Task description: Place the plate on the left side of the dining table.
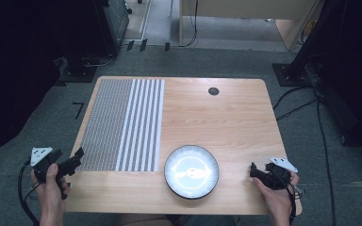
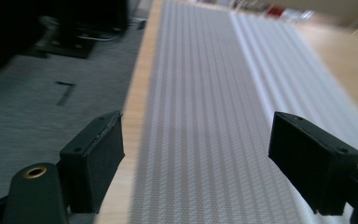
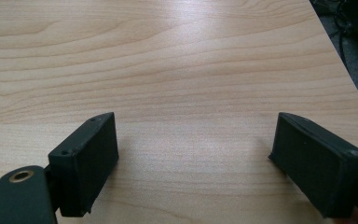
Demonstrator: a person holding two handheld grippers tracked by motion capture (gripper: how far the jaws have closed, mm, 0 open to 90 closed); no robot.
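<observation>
A round white plate with a dark rim [image 1: 191,171] sits near the front edge of the wooden table [image 1: 226,117], nothing on it. A grey and white striped mat [image 1: 122,125] covers the table's left part. My left gripper [image 1: 75,159] hovers at the table's front left corner, held in a hand, its jaws wide apart and empty. In the left gripper view the left gripper [image 2: 196,158] looks along the striped mat [image 2: 214,93]. My right gripper [image 1: 255,170] rests at the front right, open and empty. In the right gripper view the right gripper [image 3: 193,163] faces bare wood [image 3: 177,70].
A small dark round grommet [image 1: 213,91] is set into the table's far side. Grey carpet with cables [image 1: 320,122] and dark stands surrounds the table. A black mark [image 2: 65,92] lies on the floor to the left.
</observation>
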